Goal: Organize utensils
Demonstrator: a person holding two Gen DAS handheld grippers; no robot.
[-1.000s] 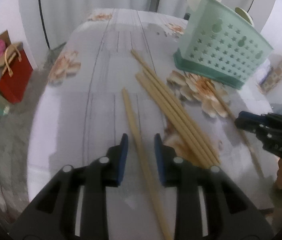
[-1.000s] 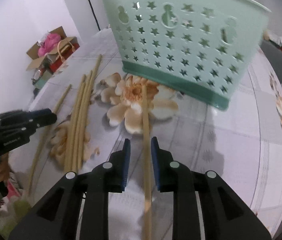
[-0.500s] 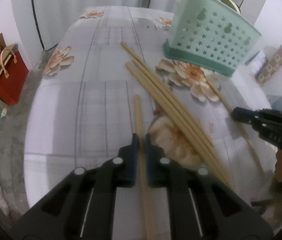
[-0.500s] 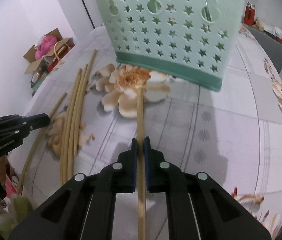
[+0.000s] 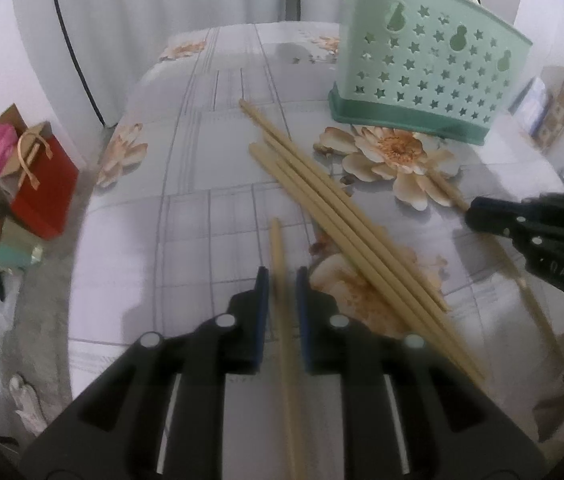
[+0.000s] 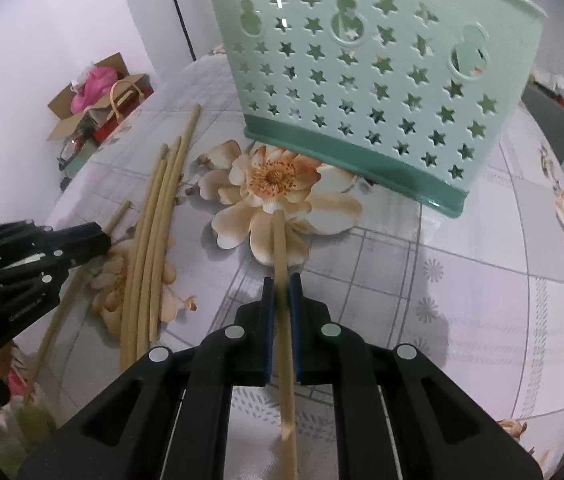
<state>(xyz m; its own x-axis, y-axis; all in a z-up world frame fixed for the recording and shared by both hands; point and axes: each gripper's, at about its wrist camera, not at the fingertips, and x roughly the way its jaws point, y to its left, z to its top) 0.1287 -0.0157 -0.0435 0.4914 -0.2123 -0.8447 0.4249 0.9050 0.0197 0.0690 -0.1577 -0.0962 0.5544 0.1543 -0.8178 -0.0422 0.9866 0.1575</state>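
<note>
- The surface (image 5: 210,184), under a flowered cloth, carries everything; the landmark here is the mint-green basket (image 6: 361,80) with star cut-outs, standing upright at its far side
- Just in front of the basket and off to its left lies a loose bundle of chopsticks (image 5: 341,224), side by side and untouched (four, as far as I can count)
- The right tongs (image 6: 281,308) are clamped on a single chopstick (image 6: 280,240) whose far tip points at the basket's base, over the printed flower; the pads press on it from both sides
- The left tongs (image 5: 282,292) straddle another chopstick (image 5: 276,248), further from the basket than the bundle; the jaws have just eased apart a little after closing, and a thin gap shows on each side of the stick, so I judge that it is not firmly gripped
- Risk on the left: lifted now, that stick could slip through or swing down, since the pads hardly bear on it
- Risk on the right: the grip sits well back from the far tip, so the long front end may droop or twist on the way to the basket and strike the rim instead of dropping in
- Either stick, swung sideways, could scatter the bundle and roll pieces off the surface
</note>
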